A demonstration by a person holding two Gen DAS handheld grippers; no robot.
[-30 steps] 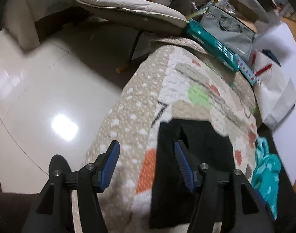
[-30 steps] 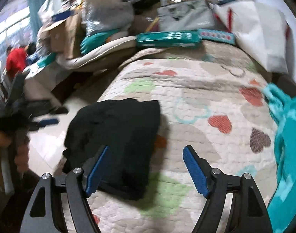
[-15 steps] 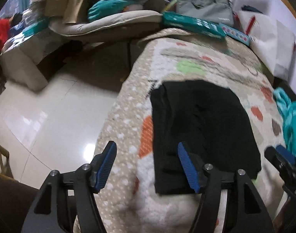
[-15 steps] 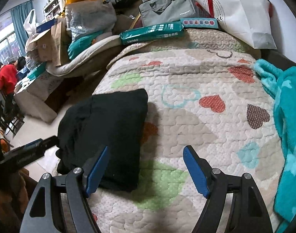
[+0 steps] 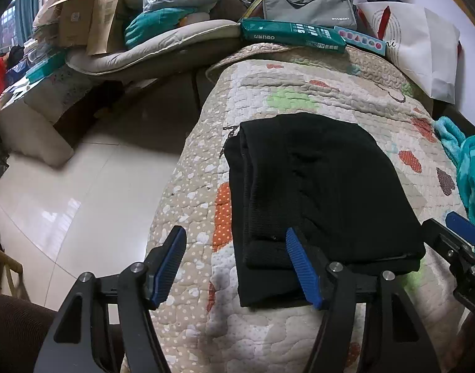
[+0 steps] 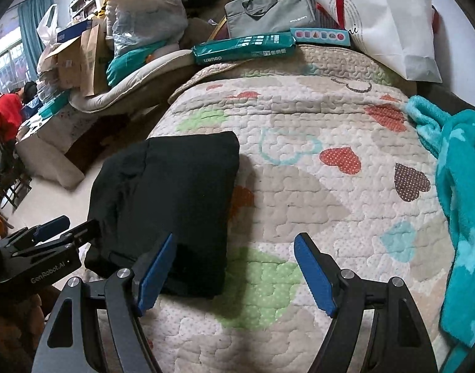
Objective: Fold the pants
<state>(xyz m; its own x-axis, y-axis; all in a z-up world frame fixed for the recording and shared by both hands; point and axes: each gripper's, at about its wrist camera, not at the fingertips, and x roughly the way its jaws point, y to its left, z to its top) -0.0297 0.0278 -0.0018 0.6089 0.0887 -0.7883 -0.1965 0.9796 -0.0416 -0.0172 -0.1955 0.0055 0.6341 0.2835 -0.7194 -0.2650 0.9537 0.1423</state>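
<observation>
Black pants [image 5: 318,192] lie folded into a compact rectangle on a heart-patterned quilt [image 5: 330,93]; they also show in the right wrist view [image 6: 172,192]. My left gripper [image 5: 237,264] is open and empty above the near left edge of the pants. My right gripper [image 6: 234,270] is open and empty above the quilt, just off the pants' near right corner. Each gripper shows at the edge of the other's view: the right one [image 5: 461,248], the left one [image 6: 44,242].
A teal blanket [image 6: 455,202] lies on the quilt's right side. A teal box [image 5: 290,35], a grey bag [image 5: 309,9] and a white paper bag [image 5: 421,49] stand at the far end. The tiled floor [image 5: 66,192] drops off to the left, with cushions and cardboard boxes beyond.
Both grippers have pulled back and up from the pants, so more of the folded bundle and quilt is in view. Both stay open and empty.
</observation>
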